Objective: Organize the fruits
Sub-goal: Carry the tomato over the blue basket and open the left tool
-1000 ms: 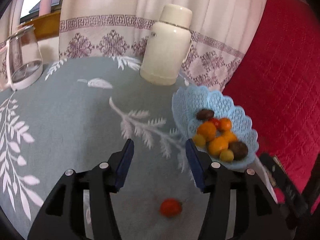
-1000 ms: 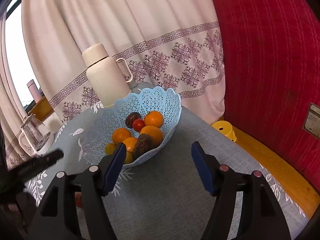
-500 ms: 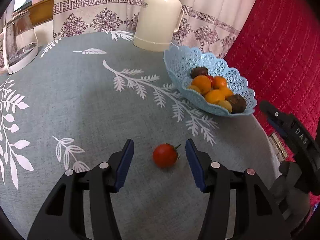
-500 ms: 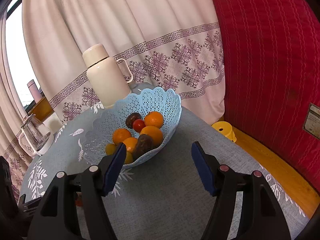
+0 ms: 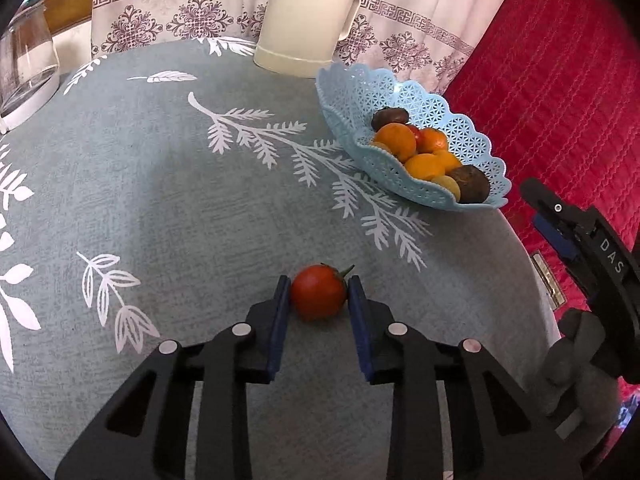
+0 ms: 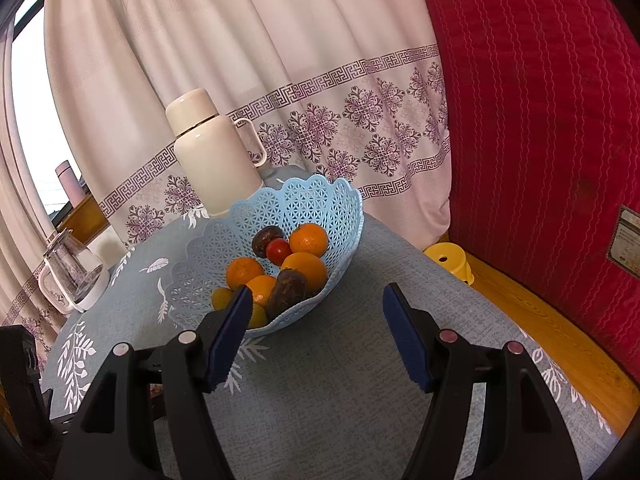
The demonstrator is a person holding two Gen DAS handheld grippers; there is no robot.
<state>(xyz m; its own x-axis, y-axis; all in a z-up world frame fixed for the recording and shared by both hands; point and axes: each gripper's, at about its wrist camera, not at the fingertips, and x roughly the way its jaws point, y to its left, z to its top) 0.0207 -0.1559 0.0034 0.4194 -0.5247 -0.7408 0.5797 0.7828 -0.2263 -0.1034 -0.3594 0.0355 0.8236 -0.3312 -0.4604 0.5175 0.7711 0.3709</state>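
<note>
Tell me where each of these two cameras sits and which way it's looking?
Left wrist view: sits on the left gripper, looking down along its fingers at a red tomato pinched between them on the grey tablecloth; the right gripper shows at the edge.
Right wrist view: sits on the right gripper, open and empty, facing the blue fruit basket and the curtain.
Shared: basket, cream flask, glass jug.

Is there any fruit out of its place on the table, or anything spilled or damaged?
One red tomato lies on the tablecloth, apart from the blue basket that holds the other fruit. The left hand-held gripper is shut on it. Nothing looks spilled or damaged.
</note>
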